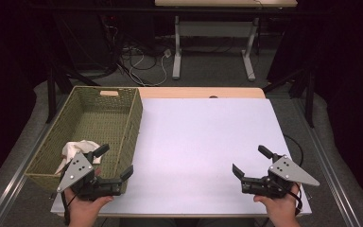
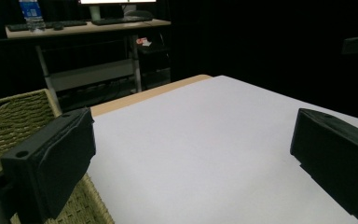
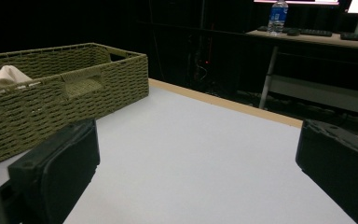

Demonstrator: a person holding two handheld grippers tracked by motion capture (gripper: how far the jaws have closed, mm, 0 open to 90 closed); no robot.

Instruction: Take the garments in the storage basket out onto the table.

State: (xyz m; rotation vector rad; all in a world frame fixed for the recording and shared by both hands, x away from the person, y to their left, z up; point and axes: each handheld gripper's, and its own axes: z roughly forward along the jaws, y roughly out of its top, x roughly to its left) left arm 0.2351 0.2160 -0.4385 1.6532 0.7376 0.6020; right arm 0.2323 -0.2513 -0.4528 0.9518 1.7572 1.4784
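At table's left edge: woven green basket (image 1: pixel 123 118), rectangular, handle slots; crumpled cream cloth (image 1: pixel 78 148) in its near end. Left gripper (image 1: pixel 115 162) beside it, right gripper (image 1: pixel 249 163) near right corner: jaws spread, empty.

The pale cloth (image 1: pixel 75 149) in the near end of the woven basket (image 1: pixel 123 118) is partly covered in the high view by the left tongs (image 1: pixel 115 162) and their grey plate; what it is cannot be told. In the right gripper view the basket's wall (image 3: pixel 74 100) hides all but the cloth's top (image 3: pixel 4 75). Both forearms are cut off by the high view's near edge.
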